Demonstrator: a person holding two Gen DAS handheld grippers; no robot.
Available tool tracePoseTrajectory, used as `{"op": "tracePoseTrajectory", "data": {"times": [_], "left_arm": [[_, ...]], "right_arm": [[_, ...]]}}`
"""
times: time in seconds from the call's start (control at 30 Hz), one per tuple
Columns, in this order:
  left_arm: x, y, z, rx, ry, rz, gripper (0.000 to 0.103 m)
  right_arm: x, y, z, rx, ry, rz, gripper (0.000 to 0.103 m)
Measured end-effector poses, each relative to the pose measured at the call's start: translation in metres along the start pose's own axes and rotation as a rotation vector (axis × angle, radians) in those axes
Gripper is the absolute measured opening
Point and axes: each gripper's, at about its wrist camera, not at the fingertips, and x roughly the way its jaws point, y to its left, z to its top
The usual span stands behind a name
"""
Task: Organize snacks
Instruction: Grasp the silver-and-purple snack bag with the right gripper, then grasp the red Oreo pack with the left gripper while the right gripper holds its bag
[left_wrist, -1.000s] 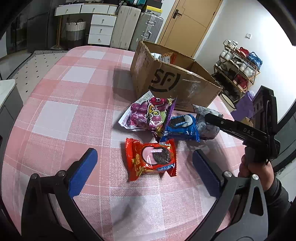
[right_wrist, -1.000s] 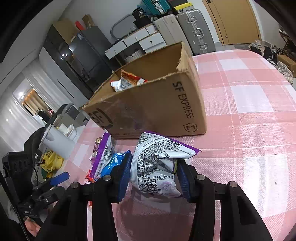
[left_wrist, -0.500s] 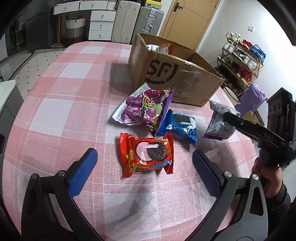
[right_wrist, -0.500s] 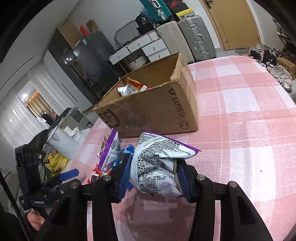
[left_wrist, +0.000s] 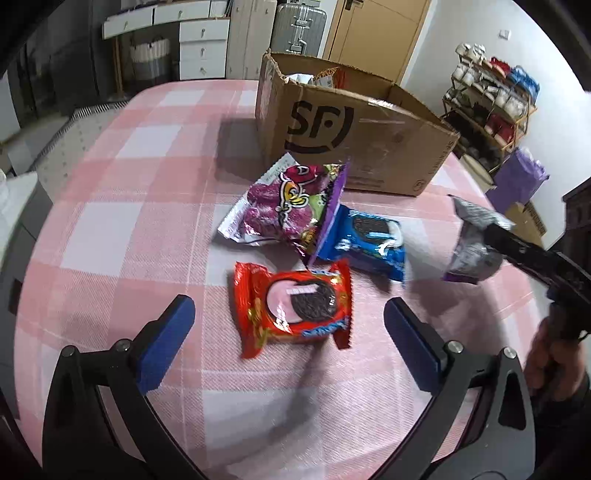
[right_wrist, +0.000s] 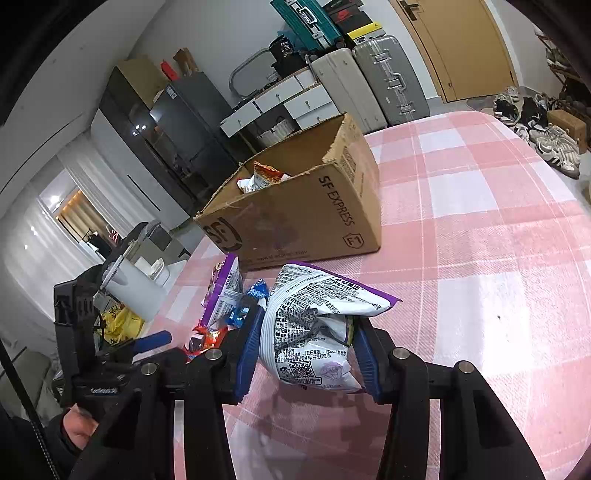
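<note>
Silver snack bag (right_wrist: 314, 332), clamped by right gripper (right_wrist: 308, 356), has risen off tablecloth (right_wrist: 480, 258).

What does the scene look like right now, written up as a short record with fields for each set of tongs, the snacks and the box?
left tongs: open, hovering over the red cookie packet, not touching it
right tongs: shut on the crumpled white and purple snack bag, lifted off the table
loose snacks on table: red cookie packet, blue cookie packet, purple and pink candy bag
box: open brown cardboard box, upright, some snacks already inside
surface: pink and white checked tablecloth
</note>
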Motion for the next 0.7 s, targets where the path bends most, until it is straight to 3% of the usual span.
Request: {"op": "tracePoseTrajectory", "data": {"times": [0.6,0.63,0.7], "left_arm": [[0.034,-0.008,0.009,0.034,0.088,0.073,0.101],[0.034,-0.008,0.01,0.035,0.088,0.08,0.099],[0.031,-0.005,0.009,0.024,0.08,0.082,0.084]], "right_arm": [[-0.003,-0.014,-0.016,0.042,0.009,0.023,0.047],[-0.002,-0.014,-0.016,0.043,0.011,0.023,0.047],[-0.001,-0.015,-0.017,0.045,0.013,0.021,0.047]]}}
